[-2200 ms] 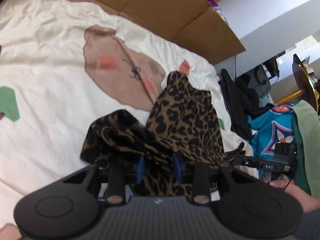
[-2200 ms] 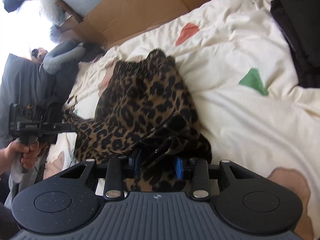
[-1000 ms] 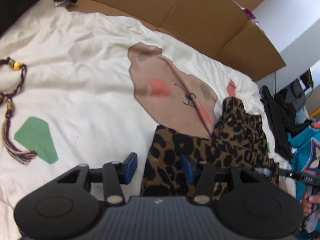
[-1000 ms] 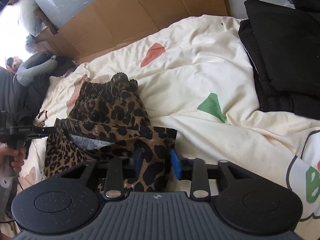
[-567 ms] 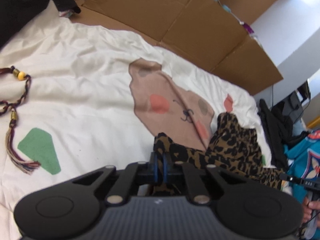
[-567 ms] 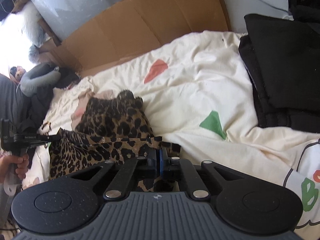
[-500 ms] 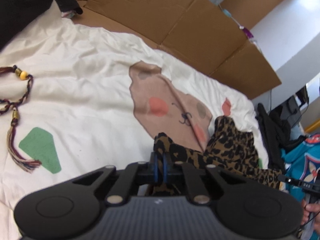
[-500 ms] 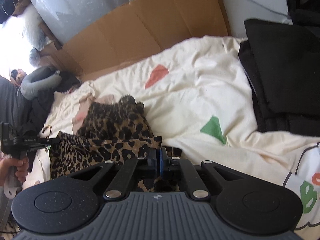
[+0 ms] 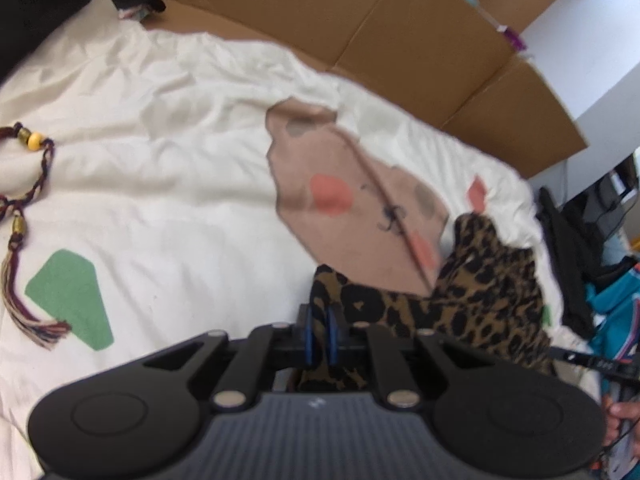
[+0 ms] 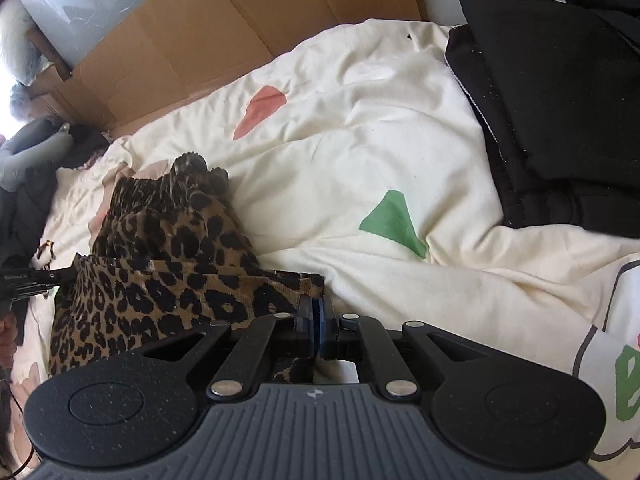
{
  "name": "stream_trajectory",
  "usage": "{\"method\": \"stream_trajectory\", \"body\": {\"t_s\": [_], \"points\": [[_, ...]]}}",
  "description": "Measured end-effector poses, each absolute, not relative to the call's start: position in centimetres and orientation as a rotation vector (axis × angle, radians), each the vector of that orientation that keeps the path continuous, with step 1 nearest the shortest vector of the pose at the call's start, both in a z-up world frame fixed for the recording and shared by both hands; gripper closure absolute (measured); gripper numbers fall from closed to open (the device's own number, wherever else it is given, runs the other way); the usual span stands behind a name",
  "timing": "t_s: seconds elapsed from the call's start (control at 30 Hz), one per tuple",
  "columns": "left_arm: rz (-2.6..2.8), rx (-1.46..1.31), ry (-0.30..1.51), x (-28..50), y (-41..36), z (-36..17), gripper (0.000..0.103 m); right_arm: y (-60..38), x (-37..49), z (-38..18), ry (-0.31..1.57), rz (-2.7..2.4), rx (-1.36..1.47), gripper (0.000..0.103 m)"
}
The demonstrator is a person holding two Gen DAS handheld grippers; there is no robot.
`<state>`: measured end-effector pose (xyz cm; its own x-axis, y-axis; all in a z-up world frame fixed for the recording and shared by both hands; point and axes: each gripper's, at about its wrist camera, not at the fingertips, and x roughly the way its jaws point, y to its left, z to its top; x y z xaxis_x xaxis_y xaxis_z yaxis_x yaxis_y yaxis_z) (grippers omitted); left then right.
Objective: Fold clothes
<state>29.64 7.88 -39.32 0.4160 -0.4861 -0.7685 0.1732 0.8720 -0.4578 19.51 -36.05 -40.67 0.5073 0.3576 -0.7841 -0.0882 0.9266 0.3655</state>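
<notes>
Both corners pinched, one per side. Left hand-held gripper [image 9: 319, 334] clenched on a corner of the leopard-print garment [image 9: 472, 300]; right hand-held gripper [image 10: 316, 326] clenched on the opposite corner of the same edge, blue pads pressed together with fabric between.

Advice for the step in hand, as a judgement: looks like an edge held taut between two grips, ready to be carried over or laid flat. Best done keeping both grips level and the edge stretched straight, moving together at one pace so no slack sags in the middle. Keep the hem clear of the bunched far end before lowering. Set down flat, edges lined up, then let go both sides at once. Risk: thin fabric slipping from the pads; far end dragging along with the pull. Which fold this is cannot be settled from here.

Garment look: brown with black leopard spots, soft and thin, some lining or hem showing along the held edge. Near edge stretched fairly straight between the grips; far end crumpled in a raised heap, gathered like an elastic waist. Lies on the bed [image 10: 400, 152], on a cream cover with green, red and pinkish-brown patches, partly over the pinkish-brown patch [image 9: 352, 200]. Cardboard [image 10: 240, 40] behind the bed, black clothes [image 10: 560, 100] just beside on the right, tasselled cord [image 9: 20, 240] well apart to the left.
</notes>
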Motion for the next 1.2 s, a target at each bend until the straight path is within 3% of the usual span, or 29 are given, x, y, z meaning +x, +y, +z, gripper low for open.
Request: {"method": "stream_trajectory", "body": {"t_s": [0.17,0.23,0.3,0.93,1.03,1.07,1.1,1.2], "points": [[-0.418,-0.295,1.073,29.6,7.4,-39.2,0.081,-35.8,19.4,-40.6,1.005,0.278,0.277,0.096],[-0.417,-0.285,1.067,29.5,7.4,-39.2,0.077,-35.8,19.4,-40.5,1.005,0.28,0.278,0.082],[-0.413,-0.275,1.064,29.6,7.3,-39.1,0.074,-35.7,19.4,-40.7,1.011,0.282,0.28,0.077],[-0.444,-0.091,1.062,30.2,3.9,-39.7,0.057,-33.9,21.1,-43.0,1.079,0.3,0.206,0.073],[-0.436,-0.068,1.07,30.4,3.6,-39.7,0.061,-33.6,21.1,-43.0,1.075,0.304,0.173,0.074],[-0.429,-0.07,1.072,30.5,3.7,-39.6,0.07,-33.6,21.1,-42.9,1.075,0.308,0.172,0.076],[-0.428,-0.084,1.076,30.6,3.8,-39.5,0.086,-33.6,21.1,-42.9,1.074,0.314,0.176,0.08],[-0.41,-0.123,1.078,30.6,4.0,-39.2,0.093,-33.9,21.0,-42.8,1.075,0.317,0.196,0.089]]}}
